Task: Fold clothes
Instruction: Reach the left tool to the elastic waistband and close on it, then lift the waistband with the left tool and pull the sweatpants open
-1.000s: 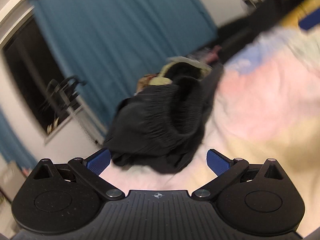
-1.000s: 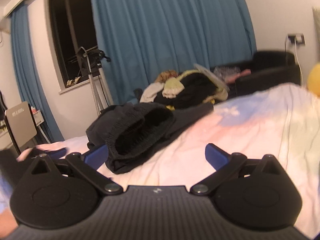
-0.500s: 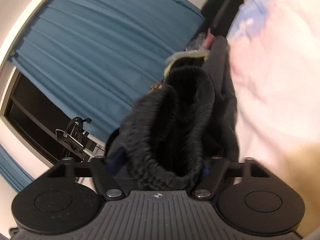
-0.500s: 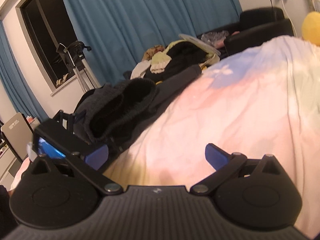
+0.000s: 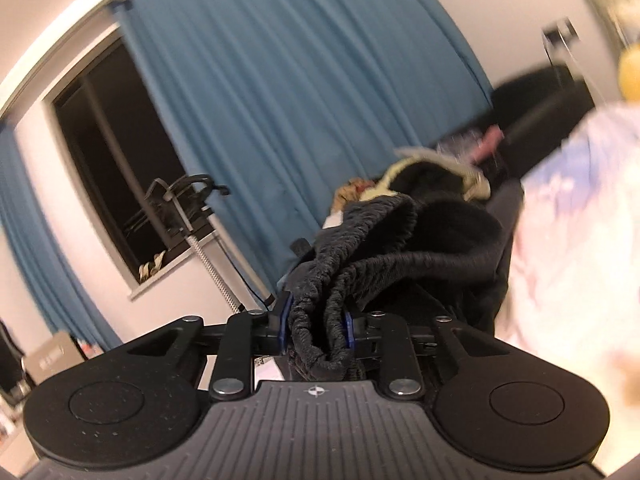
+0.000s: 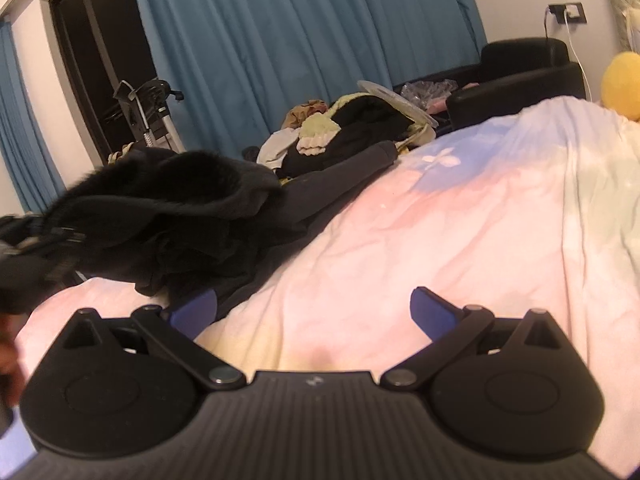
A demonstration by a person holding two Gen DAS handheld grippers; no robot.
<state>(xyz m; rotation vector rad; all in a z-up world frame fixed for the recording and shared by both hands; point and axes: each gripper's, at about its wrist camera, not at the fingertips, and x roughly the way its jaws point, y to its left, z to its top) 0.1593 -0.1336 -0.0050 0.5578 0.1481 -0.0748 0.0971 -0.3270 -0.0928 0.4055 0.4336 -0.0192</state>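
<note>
Between the closing left gripper [image 5: 316, 322] pads, pinched: waistband of black trousers [image 6: 168, 216], lying left of the spread, empty right gripper [image 6: 314, 312] over the bed [image 6: 460, 240], legs trailing away.

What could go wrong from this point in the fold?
1. The left gripper is closing on a bunched waistband of the black trousers; it may pinch several layers, so they lift in a lump.
2. The right gripper is open over the bedspread and could catch it instead.
3. The trouser leg reaches the clothes pile and might drag it.
</note>
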